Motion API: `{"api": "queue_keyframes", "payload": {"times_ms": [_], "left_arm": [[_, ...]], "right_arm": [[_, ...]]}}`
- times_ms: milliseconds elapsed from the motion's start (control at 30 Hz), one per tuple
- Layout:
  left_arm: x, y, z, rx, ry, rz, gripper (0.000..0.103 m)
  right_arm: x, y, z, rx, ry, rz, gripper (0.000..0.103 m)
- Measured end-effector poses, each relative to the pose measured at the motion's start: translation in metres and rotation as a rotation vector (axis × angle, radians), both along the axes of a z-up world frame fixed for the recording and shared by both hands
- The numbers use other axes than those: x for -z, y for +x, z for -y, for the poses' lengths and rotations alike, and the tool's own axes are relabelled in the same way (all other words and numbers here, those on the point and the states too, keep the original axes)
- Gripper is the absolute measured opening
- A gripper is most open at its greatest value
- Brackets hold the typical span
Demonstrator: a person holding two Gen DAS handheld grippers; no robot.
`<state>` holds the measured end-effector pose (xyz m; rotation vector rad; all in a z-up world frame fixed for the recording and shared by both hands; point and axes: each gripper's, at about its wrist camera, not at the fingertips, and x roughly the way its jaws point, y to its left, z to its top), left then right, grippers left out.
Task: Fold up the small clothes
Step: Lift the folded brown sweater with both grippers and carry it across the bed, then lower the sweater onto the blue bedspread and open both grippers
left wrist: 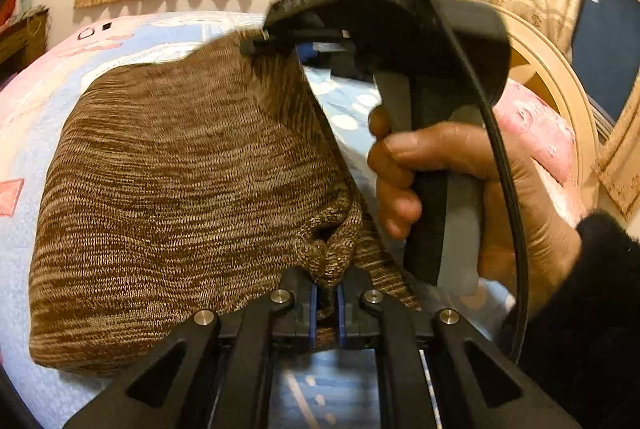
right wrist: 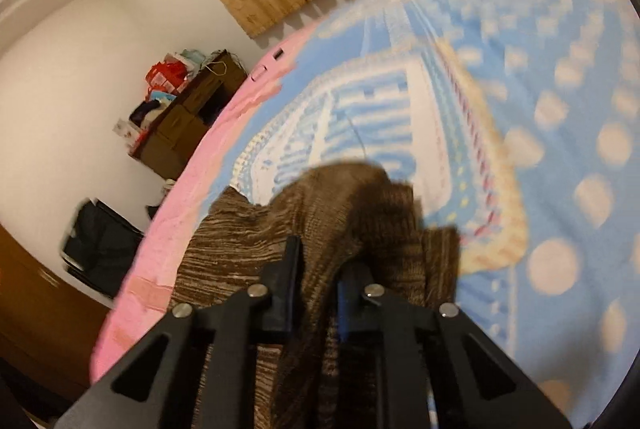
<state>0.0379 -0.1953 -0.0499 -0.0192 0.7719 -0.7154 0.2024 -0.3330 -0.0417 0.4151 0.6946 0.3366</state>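
Bedspread (left wrist: pixel 24 133) underlies the knit (left wrist: pixel 180 189), pinched between both grippers' (left wrist: pixel 328 303) (right wrist: pixel 318 293) fingers; thin bites could slip under tension.

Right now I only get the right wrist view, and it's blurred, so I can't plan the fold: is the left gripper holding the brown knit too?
Observer: Yes, the left gripper is shut on a bunched edge of the brown knit.
Operator: And my right gripper from that side?
Observer: The right gripper pinches the far corner, raised above the bedspread.
Operator: Anything beyond it?
Observer: A pink cushion against the headboard.
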Motion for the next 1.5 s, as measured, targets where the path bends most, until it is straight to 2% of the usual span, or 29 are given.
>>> {"api": "queue_keyframes", "payload": {"times_ms": [33, 133, 200, 267, 333, 367, 433, 467, 567, 633, 767, 933, 1100, 1267, 1333, 1433, 1467, 1500], "left_arm": [[0.001, 0.005, 0.001, 0.006, 0.007, 0.002, 0.006], [0.001, 0.006, 0.004, 0.03, 0.012, -0.006, 0.006], [0.001, 0.006, 0.004, 0.042, 0.016, -0.009, 0.006], [-0.001, 0.002, 0.004, 0.068, 0.03, 0.001, 0.006], [-0.003, 0.0, 0.003, 0.088, 0.049, 0.01, 0.006], [-0.002, -0.002, 0.001, 0.096, 0.06, 0.01, 0.006], [-0.002, -0.005, -0.003, 0.098, 0.062, -0.001, 0.006], [-0.003, -0.006, -0.004, 0.1, 0.06, -0.009, 0.006], [-0.008, -0.015, -0.008, 0.134, 0.058, -0.033, 0.006], [-0.012, -0.023, -0.013, 0.147, 0.07, -0.036, 0.006], [-0.016, -0.036, -0.037, 0.113, 0.072, -0.026, 0.006], [-0.016, -0.027, -0.073, -0.013, 0.049, -0.049, 0.007], [-0.026, -0.011, -0.096, -0.138, 0.003, -0.046, 0.007], [-0.038, 0.013, -0.1, -0.192, -0.017, -0.02, 0.007], [-0.032, 0.022, -0.096, -0.219, 0.017, -0.007, 0.007], [-0.007, 0.041, -0.088, -0.284, 0.131, -0.058, 0.007], [0.004, 0.042, -0.09, -0.293, 0.15, -0.079, 0.007], [0.005, 0.037, -0.095, -0.291, 0.131, -0.045, 0.007]], "right_arm": [[-0.012, -0.009, -0.005, 0.003, -0.065, 0.061, 0.017], [-0.019, -0.01, -0.007, 0.023, -0.149, 0.1, 0.017], [-0.01, -0.003, -0.006, 0.024, -0.202, 0.073, 0.017], [0.009, 0.006, 0.002, 0.04, -0.232, -0.004, 0.017], [0.018, 0.009, 0.016, 0.09, -0.199, -0.057, 0.027], [0.019, 0.005, 0.031, 0.154, -0.165, -0.06, 0.033], [0.014, -0.004, 0.051, 0.229, -0.115, -0.042, 0.036], [0.011, -0.011, 0.066, 0.263, -0.055, -0.044, 0.04], [0.002, -0.031, 0.081, 0.268, 0.029, -0.046, 0.04], [-0.004, -0.053, 0.077, 0.238, 0.023, -0.041, 0.04], [-0.009, -0.099, 0.061, 0.166, -0.023, -0.053, 0.04], [-0.001, -0.149, 0.033, 0.133, -0.068, -0.058, 0.045], [0.002, -0.158, -0.014, 0.054, -0.187, -0.043, 0.045], [0.021, -0.144, -0.026, 0.122, -0.282, -0.095, 0.045], [0.031, -0.143, -0.022, 0.124, -0.251, -0.119, 0.015], [0.041, -0.148, -0.012, 0.128, -0.175, -0.144, 0.012], [0.041, -0.15, -0.011, 0.126, -0.168, -0.155, 0.012], [0.04, -0.153, -0.011, 0.125, -0.169, -0.161, 0.011]]}}
